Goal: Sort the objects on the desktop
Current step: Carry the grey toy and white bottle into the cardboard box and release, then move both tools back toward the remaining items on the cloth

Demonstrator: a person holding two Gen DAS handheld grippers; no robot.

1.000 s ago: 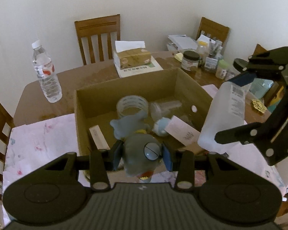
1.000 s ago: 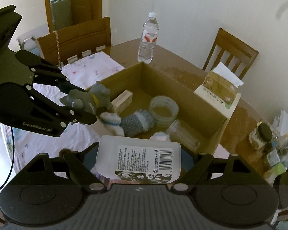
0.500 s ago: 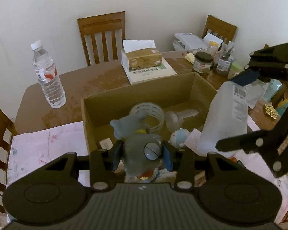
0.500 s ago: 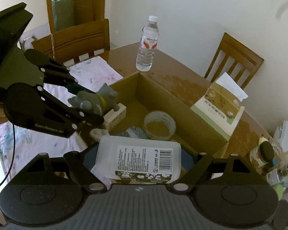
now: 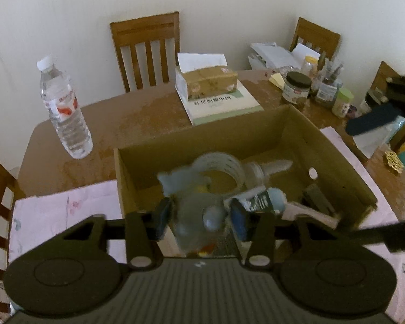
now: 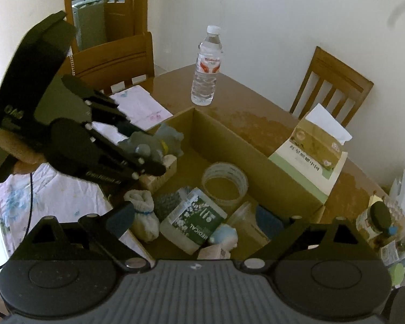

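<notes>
In the left wrist view, the left gripper [image 5: 199, 220] is seen opening where the grey toy figure [image 5: 194, 202] was clamped before; the figure, blurred, is between the pads above the cardboard box [image 5: 334, 159]. A tape roll [image 5: 224, 167] is seen inside.

In the right wrist view, the right gripper [image 6: 194, 220] is opening with nothing between its pads; the white plastic bottle [image 6: 193, 220], gripped earlier, now lies in the box beside a rolled sock [image 6: 144, 216].
</notes>
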